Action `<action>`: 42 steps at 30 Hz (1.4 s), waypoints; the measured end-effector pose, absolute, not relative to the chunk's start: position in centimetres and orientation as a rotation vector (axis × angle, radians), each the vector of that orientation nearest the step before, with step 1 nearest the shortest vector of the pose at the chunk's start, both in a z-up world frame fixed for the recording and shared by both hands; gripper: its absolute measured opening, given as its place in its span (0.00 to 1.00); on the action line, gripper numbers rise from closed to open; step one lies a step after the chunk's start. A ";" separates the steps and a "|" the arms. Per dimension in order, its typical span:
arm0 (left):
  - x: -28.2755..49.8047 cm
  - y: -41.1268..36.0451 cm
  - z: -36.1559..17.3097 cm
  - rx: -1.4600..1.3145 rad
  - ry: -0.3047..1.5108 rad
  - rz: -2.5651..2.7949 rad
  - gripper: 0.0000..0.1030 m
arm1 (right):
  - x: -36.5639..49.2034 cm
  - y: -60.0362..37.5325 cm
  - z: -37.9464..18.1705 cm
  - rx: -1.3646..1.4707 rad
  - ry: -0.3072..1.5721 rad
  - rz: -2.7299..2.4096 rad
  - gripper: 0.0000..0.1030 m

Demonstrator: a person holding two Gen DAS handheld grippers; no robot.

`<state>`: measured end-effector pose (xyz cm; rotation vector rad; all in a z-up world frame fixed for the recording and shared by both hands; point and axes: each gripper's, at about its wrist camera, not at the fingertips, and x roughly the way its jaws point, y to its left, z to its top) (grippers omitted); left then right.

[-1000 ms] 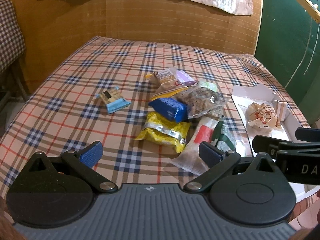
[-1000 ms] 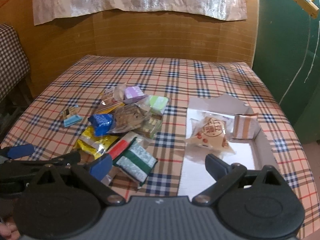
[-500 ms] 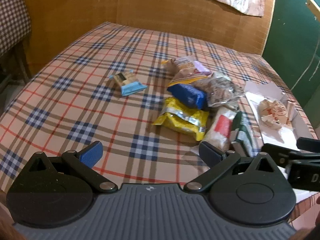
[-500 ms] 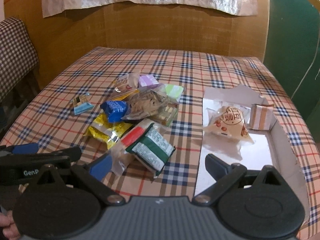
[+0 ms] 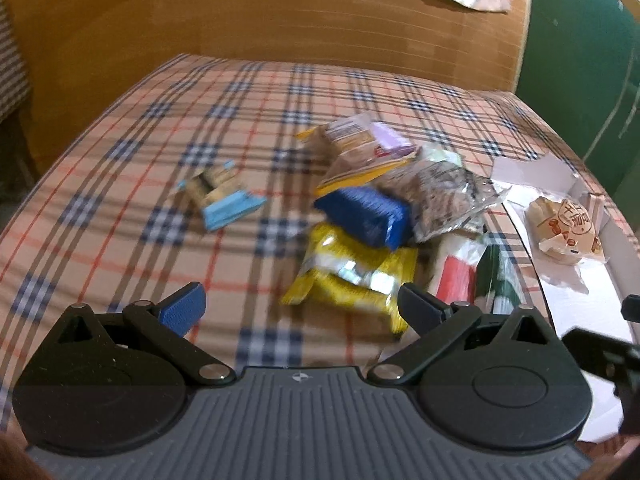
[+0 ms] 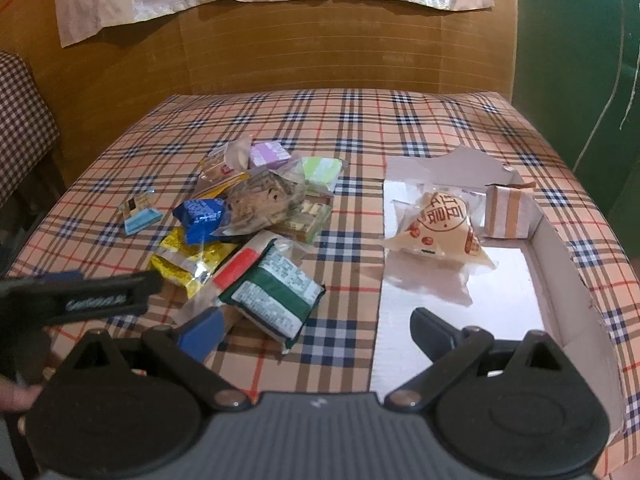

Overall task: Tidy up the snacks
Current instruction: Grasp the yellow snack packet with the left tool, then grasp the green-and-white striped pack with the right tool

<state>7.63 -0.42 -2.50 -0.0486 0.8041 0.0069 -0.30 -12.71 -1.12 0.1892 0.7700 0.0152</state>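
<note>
A heap of snack packets lies mid-table: a blue packet on a yellow one, a clear bag of brown snacks, a green-and-white packet and a red-and-white one. A small light-blue packet lies apart to the left. The white cardboard box on the right holds a triangular wrapped pastry and a small striped carton. My left gripper is open, just short of the yellow packet. My right gripper is open, above the table's near edge between heap and box.
A plaid cloth covers the table, backed by a brown cardboard wall. A green wall stands at the right and a checked chair at the left. The left gripper's side shows low on the left in the right wrist view.
The left gripper has pushed forward and down toward the yellow packet; its view is blurred by motion. The right gripper has shifted slightly. Both stay open.
</note>
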 end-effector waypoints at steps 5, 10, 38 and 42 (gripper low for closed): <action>10.2 -1.6 -3.2 -0.001 0.821 -0.029 1.00 | -0.2 -13.2 -1.2 0.200 0.771 0.003 0.96; 11.7 -2.2 -4.8 -0.028 0.875 -0.090 1.00 | -0.1 -13.8 -1.3 0.207 0.773 -0.008 0.96; 2.5 0.3 -4.1 -0.116 0.789 -0.072 0.68 | 3.6 -12.3 -2.5 0.295 0.793 -0.021 0.96; 2.0 1.0 -3.9 -0.133 0.784 -0.065 0.69 | 5.0 -12.0 -4.0 0.278 0.845 -0.039 0.95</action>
